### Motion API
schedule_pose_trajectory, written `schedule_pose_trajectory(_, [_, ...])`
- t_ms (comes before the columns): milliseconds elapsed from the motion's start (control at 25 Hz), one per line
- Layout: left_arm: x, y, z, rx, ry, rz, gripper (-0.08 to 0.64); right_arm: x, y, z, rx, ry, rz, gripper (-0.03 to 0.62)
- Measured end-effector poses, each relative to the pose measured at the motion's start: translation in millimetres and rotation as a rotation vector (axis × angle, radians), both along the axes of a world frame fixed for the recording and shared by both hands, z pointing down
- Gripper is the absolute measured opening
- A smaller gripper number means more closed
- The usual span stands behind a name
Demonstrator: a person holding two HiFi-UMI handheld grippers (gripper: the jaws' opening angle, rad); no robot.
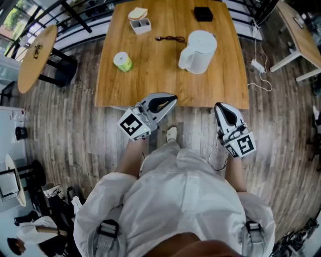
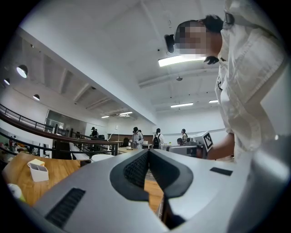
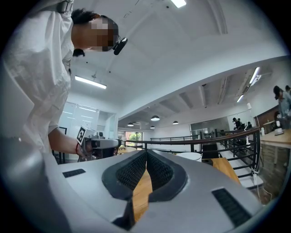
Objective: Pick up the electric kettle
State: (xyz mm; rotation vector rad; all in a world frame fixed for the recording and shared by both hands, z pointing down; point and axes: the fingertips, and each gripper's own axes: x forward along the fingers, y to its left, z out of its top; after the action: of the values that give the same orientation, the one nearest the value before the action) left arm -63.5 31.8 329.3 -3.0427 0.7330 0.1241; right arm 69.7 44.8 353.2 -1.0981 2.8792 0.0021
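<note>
The white electric kettle (image 1: pixel 198 51) stands upright on the wooden table (image 1: pixel 150 75), right of its middle, with the handle toward the front left. Both grippers are held level just short of the table's near edge, well apart from the kettle. My left gripper (image 1: pixel 172 99) (image 2: pixel 148 152) is shut with nothing between its jaws. My right gripper (image 1: pixel 218 106) (image 3: pixel 146 154) is also shut and empty. The kettle does not show in either gripper view. The right gripper view shows the left gripper (image 3: pixel 97 146) off to its left.
On the table are a green-and-white roll (image 1: pixel 122 61), a white container (image 1: pixel 140 23) (image 2: pixel 37 172), a black cable (image 1: pixel 170 38) and a black box (image 1: pixel 203 13). A white cord and plug (image 1: pixel 258 65) lie on the floor right of the table. A round table (image 1: pixel 36 55) stands at left.
</note>
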Motion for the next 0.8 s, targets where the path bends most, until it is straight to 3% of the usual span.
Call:
schedule_pose_trajectory(440, [-27, -77, -3, -0.001, -0.007, 0.088, 0.006, -16, -70, -1, -0.010, 0.002, 0.112, 0.011])
schedule_pose_trajectory(800, [-31, -112, 7, -0.013, -0.003, 0.115, 0.006, -24, -98, 9, -0.037, 0.016, 0.130, 0.011])
